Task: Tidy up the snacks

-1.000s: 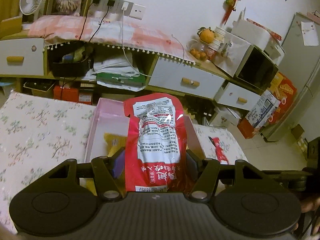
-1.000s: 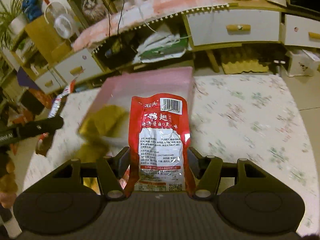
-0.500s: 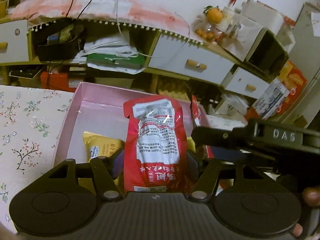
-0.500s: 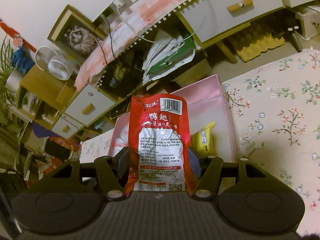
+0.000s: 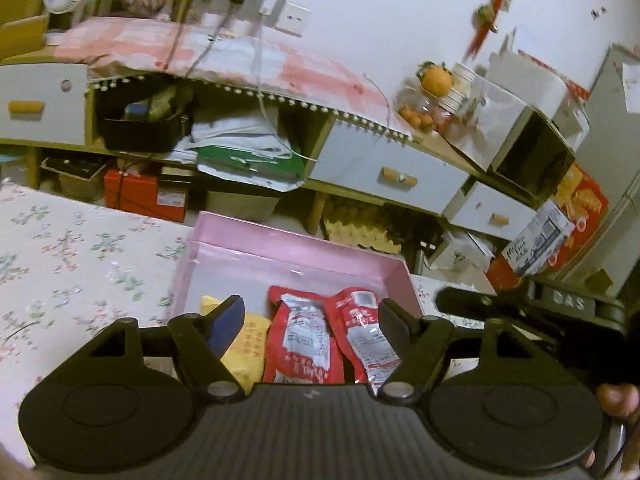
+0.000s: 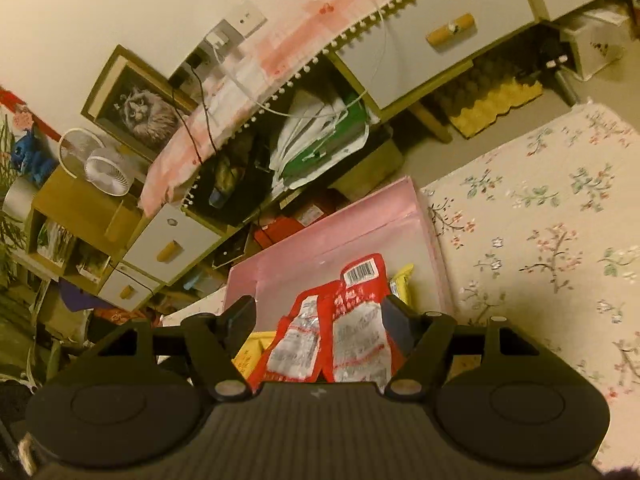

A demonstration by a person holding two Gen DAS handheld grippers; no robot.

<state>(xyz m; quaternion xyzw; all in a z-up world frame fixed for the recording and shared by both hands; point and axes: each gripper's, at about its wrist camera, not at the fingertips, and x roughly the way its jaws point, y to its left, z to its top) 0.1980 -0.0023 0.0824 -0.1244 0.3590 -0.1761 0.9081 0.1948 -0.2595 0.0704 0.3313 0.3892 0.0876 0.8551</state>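
My left gripper has just been opening; its jaws stand wide and press on nothing. Both red snack packets lie below them in the pink box, a yellow packet at nine o'clock. My right gripper has also just been opening, clear of the red packets; a barcode shows at twelve, its text too blurred to read. At three o'clock in the left view, "DAS" marks the other gripper's body.
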